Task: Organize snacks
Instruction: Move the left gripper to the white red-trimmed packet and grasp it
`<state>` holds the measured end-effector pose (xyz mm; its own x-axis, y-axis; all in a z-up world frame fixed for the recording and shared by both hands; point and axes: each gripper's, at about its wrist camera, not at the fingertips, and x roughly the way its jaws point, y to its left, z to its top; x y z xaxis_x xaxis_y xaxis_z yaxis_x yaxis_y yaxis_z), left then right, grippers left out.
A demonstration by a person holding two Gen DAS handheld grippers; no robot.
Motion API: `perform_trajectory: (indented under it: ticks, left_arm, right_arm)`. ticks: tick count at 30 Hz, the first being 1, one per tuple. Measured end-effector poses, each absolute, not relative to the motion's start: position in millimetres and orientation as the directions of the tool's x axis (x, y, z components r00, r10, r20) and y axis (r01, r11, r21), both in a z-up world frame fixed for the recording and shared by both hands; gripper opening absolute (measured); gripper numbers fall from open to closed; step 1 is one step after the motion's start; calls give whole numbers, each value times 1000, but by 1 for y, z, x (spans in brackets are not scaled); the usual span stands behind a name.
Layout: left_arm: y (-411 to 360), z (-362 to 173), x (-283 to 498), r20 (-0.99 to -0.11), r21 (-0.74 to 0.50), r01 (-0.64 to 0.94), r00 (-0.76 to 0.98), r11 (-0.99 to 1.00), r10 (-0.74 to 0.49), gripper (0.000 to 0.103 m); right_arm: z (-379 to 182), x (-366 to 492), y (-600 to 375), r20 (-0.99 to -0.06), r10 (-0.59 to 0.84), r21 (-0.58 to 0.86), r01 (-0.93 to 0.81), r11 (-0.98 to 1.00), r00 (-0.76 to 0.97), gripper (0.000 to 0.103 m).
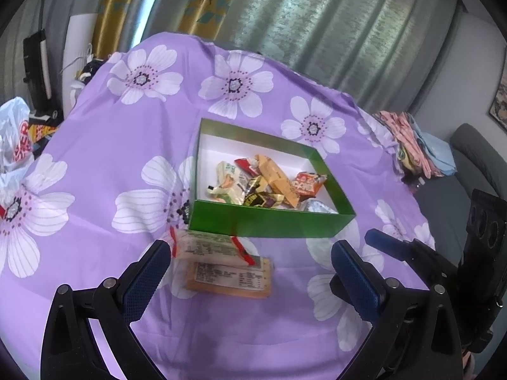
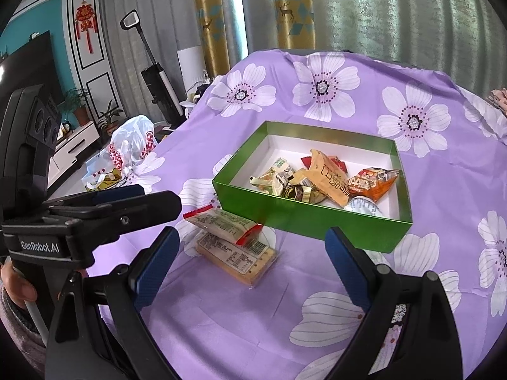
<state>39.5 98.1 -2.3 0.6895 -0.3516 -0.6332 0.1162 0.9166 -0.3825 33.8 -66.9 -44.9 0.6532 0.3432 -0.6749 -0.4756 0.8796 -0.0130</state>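
A green box with a white inside stands on the purple flowered cloth and holds several wrapped snacks. Just in front of its near wall lie two flat snack packs, a red-edged one resting partly on an orange cracker pack. My left gripper hangs open above these packs with nothing between its fingers. My right gripper is open too, to the right of the left one, with the packs showing between its fingers.
A white plastic bag with red print sits at the table's left edge. Folded pink and blue cloths lie at the right edge. Curtains hang behind, and a vacuum stands at the far left.
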Motion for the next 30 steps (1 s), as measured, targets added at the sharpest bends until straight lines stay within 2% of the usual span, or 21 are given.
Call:
perform_trajectory:
  ticks: [13,21,23,28,30]
  left_arm:
    - [115,-55,57,-676,-401,80,647,913,-353,101]
    - [130,-76,79,-653,-545,53,599,837,-463,101]
    - [130,-79,85,-657,-559,40,588,828,-472,101]
    - [131,-86,97,-672,-559,21,575,829,-468,101]
    - [131,-86,101,-680,-548,15,575,837,-455,95]
  right_arm:
    - [-101,50,-52,-744,377,35,-531,847,552,94]
    - [-129,70,-48,-777,434,151,-536,831,455,88]
    - [-135,77,-45,-782,439,168,-528,832,443,84]
    - [-143,91,-34,-785,446,183,-528,830,429,82]
    - [-144,96,-30,-787,451,189,-531,826,420,80]
